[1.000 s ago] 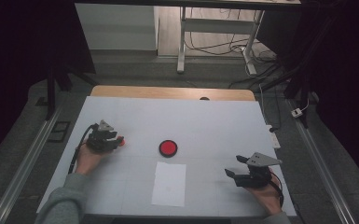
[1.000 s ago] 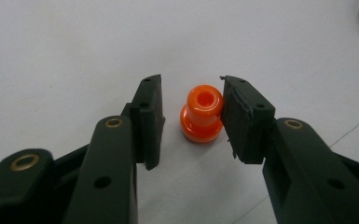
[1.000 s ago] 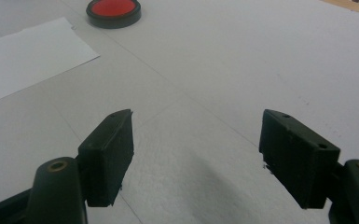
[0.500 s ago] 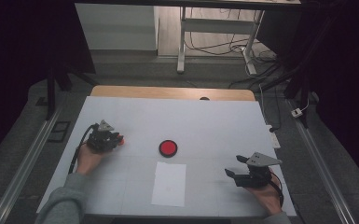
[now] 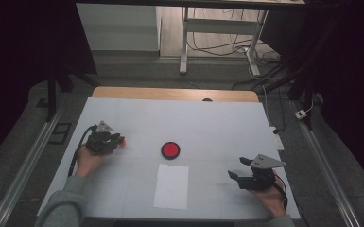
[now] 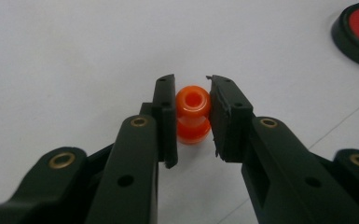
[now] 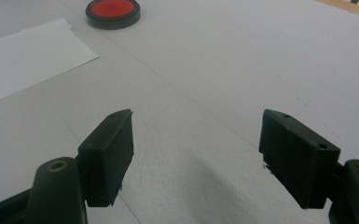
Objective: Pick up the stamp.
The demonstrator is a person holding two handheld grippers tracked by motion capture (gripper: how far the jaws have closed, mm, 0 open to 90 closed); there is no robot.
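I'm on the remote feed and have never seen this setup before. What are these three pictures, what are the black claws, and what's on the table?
There is no robot arm here. A person at a white table holds a hand-operated two-jaw tool in each hand.

The wide picture comes from a camera fixed above the table. The other two come from small cameras riding on the tools, so the black jaws rise from the bottom of each.

The left gripper is shut on a small orange spool-shaped piece; its jaws have just closed around it. The right gripper is open with nothing between its jaws.

On the table lie a round red disc with a black rim and a white sheet of paper just in front of it.
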